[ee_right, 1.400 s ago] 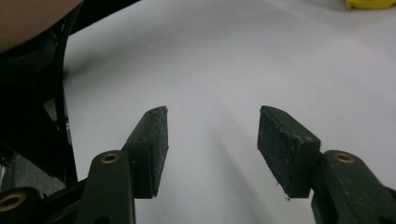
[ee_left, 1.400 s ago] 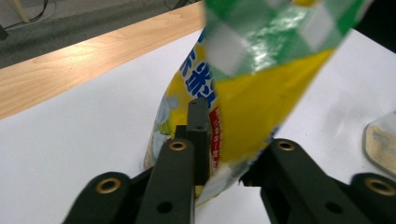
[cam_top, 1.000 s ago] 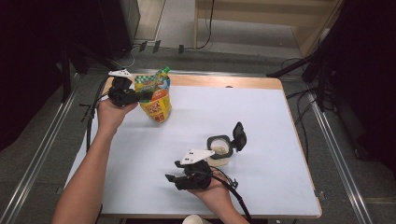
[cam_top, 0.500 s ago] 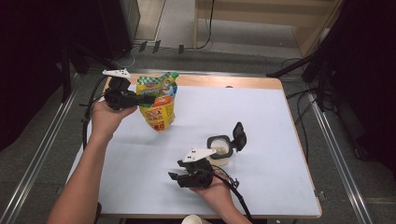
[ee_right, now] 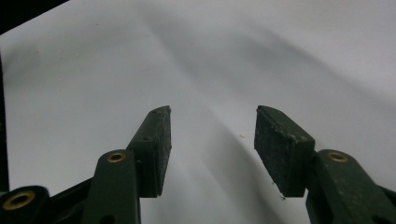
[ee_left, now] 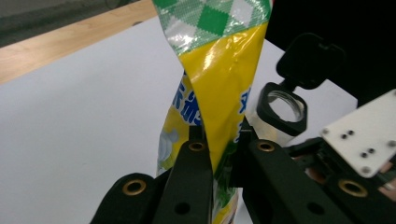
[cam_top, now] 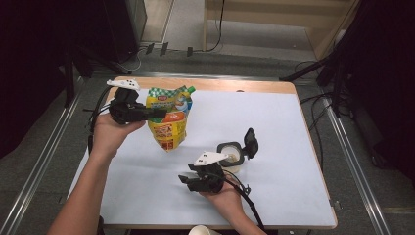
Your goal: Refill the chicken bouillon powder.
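A yellow refill pouch (cam_top: pixel 170 117) with a green checked top hangs above the white table, pinched at its edge by my left gripper (cam_top: pixel 159 114). In the left gripper view the black jaws close on the pouch (ee_left: pixel 224 93) at the gripper (ee_left: pixel 218 140). A clear jar (cam_top: pixel 230 156) with a black flip lid standing open (cam_top: pixel 251 142) sits on the table near the front; its mouth (ee_left: pixel 281 103) faces up. My right gripper (cam_top: pixel 185 180) lies low beside the jar, to its left, jaws open on nothing (ee_right: pixel 212 122).
The white mat (cam_top: pixel 284 127) covers a wooden table (cam_top: pixel 244 85). Black cables (cam_top: pixel 98 105) trail off the left edge. A white cup rim (cam_top: pixel 203 230) shows at the front edge. Dark equipment and stands ring the table.
My left gripper has carried the pouch up and toward the table's middle, and the pouch now hangs upright. The right hand has stayed beside the jar.
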Demonstrator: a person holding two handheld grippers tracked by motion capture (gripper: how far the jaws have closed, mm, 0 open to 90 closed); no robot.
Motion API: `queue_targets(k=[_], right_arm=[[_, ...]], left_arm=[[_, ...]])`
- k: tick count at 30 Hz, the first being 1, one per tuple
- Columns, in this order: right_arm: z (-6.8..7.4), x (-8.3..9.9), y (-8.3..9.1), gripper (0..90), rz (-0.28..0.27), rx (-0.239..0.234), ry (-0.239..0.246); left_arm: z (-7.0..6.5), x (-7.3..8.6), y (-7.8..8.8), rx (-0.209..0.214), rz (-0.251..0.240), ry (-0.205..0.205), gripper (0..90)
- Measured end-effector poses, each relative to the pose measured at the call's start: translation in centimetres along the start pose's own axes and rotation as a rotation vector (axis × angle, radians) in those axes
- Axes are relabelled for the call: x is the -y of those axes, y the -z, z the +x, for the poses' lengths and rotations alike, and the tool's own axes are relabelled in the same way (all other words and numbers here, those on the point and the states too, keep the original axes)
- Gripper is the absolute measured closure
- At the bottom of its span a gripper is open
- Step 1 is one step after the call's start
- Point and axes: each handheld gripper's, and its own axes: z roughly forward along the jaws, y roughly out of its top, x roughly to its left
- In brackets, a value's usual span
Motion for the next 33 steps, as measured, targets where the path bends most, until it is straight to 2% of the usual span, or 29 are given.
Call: queue_targets(k=[2,3,6,14,21,23,29,31,33], right_arm=[[-0.1,0.1,-0.1,47.7,-0.004,0.019,0.007],[-0.3,0.1,-0.2,48.2,-0.004,0.025,-0.007],[-0.4,0.0,-0.3,48.3,-0.005,0.026,-0.021],[-0.7,0.0,-0.7,48.8,-0.007,0.04,-0.047],[-1.2,-0.1,-0.8,60.3,-0.027,0.06,-0.076],[-1.3,0.0,-0.8,64.3,-0.044,0.083,-0.079],[-1.3,0.0,-0.6,68.3,-0.076,0.127,-0.058],[-1.3,-0.1,-0.6,66.9,-0.085,0.126,-0.055],[-1.0,-0.2,-0.5,63.9,-0.109,0.109,-0.026]], left_arm=[[-0.6,0.2,-0.1,0.012,0.003,-0.005,90.0],[-1.1,0.4,-0.1,0.015,0.014,-0.007,90.0],[-1.5,0.6,-0.1,0.026,0.016,-0.007,90.0],[-3.7,0.8,-0.5,0.093,0.049,-0.022,90.0],[-5.1,0.7,-0.7,0.137,0.061,-0.029,90.0],[-5.4,0.7,-0.7,0.15,0.061,-0.027,90.0],[-5.8,0.8,-0.5,0.167,0.062,-0.014,90.0],[-5.7,0.9,-0.6,0.165,0.064,-0.01,90.0],[-5.7,1.0,-0.9,0.162,0.07,0.0,90.0]])
